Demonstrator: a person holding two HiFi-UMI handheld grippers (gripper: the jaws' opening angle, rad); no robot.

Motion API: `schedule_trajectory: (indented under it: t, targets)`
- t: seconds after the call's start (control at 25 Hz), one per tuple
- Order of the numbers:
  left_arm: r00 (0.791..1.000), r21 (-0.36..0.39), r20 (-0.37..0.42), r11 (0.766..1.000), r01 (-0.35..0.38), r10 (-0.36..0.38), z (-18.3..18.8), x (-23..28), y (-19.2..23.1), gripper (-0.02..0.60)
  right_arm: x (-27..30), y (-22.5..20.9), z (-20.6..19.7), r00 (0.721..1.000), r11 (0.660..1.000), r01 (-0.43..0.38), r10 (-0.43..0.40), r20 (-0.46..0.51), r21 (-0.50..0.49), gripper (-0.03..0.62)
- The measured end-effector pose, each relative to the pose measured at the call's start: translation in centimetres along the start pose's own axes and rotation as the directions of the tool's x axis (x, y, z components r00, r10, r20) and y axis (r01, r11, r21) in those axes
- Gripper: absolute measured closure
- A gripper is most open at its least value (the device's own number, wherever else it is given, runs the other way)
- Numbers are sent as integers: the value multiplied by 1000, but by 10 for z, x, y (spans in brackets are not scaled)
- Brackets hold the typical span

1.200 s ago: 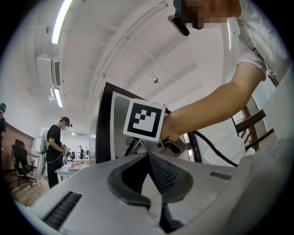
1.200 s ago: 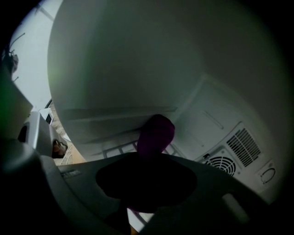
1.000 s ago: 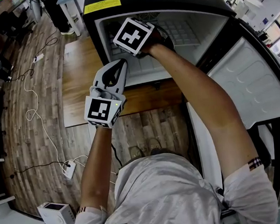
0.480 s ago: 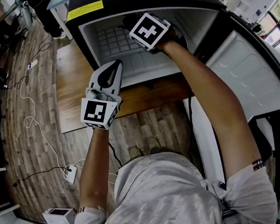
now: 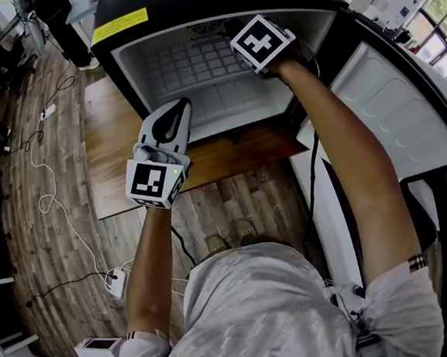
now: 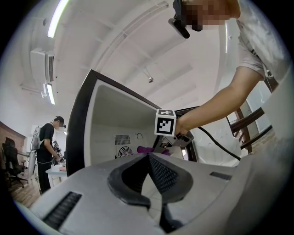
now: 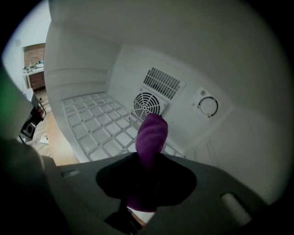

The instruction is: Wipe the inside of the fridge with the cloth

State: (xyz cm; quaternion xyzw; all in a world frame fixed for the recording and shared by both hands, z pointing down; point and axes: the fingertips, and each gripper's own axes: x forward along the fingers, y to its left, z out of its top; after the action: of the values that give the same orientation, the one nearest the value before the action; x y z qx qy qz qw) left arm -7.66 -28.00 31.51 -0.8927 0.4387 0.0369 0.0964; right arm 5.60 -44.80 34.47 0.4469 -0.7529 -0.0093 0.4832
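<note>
The fridge (image 5: 125, 73) stands open, its white inside fitted with a grid shelf (image 5: 190, 64). My right gripper (image 7: 147, 158) reaches into the fridge at its right side; its marker cube (image 5: 262, 42) shows in the head view. It is shut on a purple cloth (image 7: 151, 135), which sticks out past the jaws toward the back wall, near the round fan vent (image 7: 147, 104). From the left gripper view the cloth (image 6: 146, 149) shows as a small purple patch. My left gripper (image 5: 180, 105) hangs outside, in front of the fridge's left half, shut and holding nothing.
The fridge door (image 5: 394, 124) stands wide open at the right. A round dial (image 7: 208, 107) sits on the back wall right of the vent. Cables (image 5: 49, 189) trail over the wooden floor at the left. A person (image 6: 46, 147) stands far behind the fridge.
My right gripper has slid with the cloth from the left part of the fridge's inside to its right part. The left gripper has barely moved.
</note>
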Motion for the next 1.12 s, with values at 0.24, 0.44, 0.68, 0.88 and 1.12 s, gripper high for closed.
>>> schedule_trajectory:
  t: [0.24, 0.44, 0.68, 0.88, 1.12]
  targets:
    - [1000, 0, -4, 1000, 4, -4, -2, -1, 1, 581, 1, -18, -16, 998, 998, 46, -44, -37, 49, 480]
    - [1000, -2, -6, 1000, 7, -7, -2, -3, 0, 581, 3, -24, -10, 997, 997, 72, -72, -10, 14, 480]
    - [1000, -1, -5, 1000, 10, -10, -1, -5, -2, 581, 1, -29, -15, 989, 989, 147, -147, -33, -2, 480]
    - [1000, -4, -3, 1000, 9, -9, -1, -7, -2, 581, -13, -15, -2, 988, 988, 153, -152, 30, -21, 480]
    - [1000, -10, 1, 1000, -4, 4, 0, -10, 2, 581, -53, 49, 52, 972, 996, -72, 57, 227, 56, 480]
